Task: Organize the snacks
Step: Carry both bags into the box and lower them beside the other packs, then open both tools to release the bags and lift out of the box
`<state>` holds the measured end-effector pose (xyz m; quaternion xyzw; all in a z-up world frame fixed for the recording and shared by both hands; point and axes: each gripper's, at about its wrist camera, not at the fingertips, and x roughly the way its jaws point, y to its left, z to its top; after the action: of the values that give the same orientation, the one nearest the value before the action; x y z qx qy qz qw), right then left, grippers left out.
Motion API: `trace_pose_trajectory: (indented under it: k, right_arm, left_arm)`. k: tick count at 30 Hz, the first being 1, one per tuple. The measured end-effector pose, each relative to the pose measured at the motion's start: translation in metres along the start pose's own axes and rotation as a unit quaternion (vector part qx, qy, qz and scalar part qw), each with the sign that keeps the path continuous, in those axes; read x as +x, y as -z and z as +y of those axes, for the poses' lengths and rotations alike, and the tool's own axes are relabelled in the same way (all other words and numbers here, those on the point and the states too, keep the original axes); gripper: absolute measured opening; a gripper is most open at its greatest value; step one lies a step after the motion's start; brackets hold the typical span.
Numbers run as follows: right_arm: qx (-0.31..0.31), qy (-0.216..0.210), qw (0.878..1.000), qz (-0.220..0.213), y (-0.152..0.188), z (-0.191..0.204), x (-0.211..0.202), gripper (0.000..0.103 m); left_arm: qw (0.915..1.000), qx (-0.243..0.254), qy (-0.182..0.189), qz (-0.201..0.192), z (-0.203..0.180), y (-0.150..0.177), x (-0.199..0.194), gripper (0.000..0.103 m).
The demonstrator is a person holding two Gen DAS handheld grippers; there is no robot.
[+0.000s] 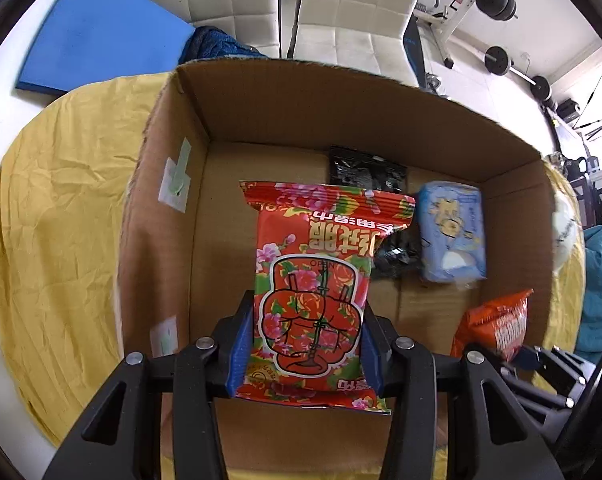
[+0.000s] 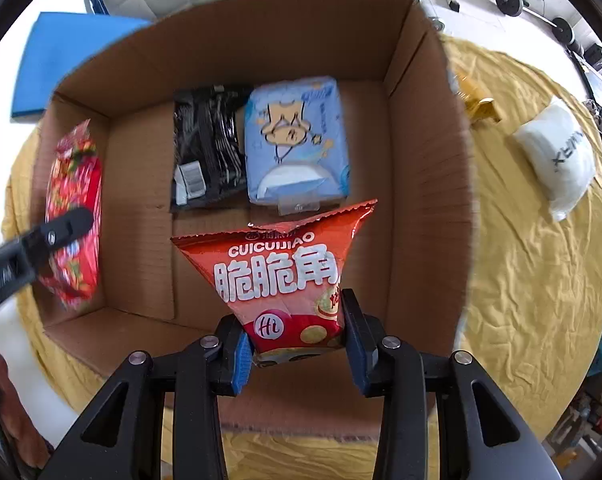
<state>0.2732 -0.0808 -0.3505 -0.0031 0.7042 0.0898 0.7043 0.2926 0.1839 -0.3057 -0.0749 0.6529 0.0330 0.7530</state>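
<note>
An open cardboard box stands on a yellow cloth. My left gripper is shut on a red flowered snack pack, held over the box's left half; the same pack shows at the left in the right wrist view. My right gripper is shut on an orange-red chip bag above the box's near right part; that bag appears at the right in the left wrist view. On the box floor lie a black packet and a light blue pack, side by side.
The yellow cloth covers a round table. A white pouch and a small gold item lie on it right of the box. A blue pad sits beyond, with white chairs and weights behind.
</note>
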Motion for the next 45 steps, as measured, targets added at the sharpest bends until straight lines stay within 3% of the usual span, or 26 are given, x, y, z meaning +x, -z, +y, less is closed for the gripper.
trace_pose_trajectory:
  k: [12, 20, 28, 36, 45]
  right_arm:
    - [0.021, 0.028, 0.998, 0.058, -0.015, -0.001, 0.054, 0.041]
    - [0.035, 0.038, 0.997, 0.064, -0.016, -0.006, 0.068, 0.042]
    - [0.037, 0.044, 0.996, 0.074, -0.027, -0.002, 0.067, 0.043]
    - [0.023, 0.056, 0.996, 0.069, -0.033, 0.005, 0.064, 0.046]
    - [0.02, 0.042, 0.998, 0.041, -0.039, 0.012, 0.031, 0.074]
  left_arm:
    - [0.9986, 0.019, -0.02, 0.045, -0.002, -0.048, 0.057, 0.042]
    - [0.9978, 0.016, -0.015, 0.063, -0.003, -0.067, 0.081, 0.042]
    - [0.9968, 0.035, -0.029, 0.065, -0.011, -0.078, 0.086, 0.042]
    - [0.9965, 0.022, -0.022, 0.078, -0.006, -0.074, 0.078, 0.044]
    - [0.9986, 0.016, -0.009, 0.049, 0.003, -0.052, 0.031, 0.051]
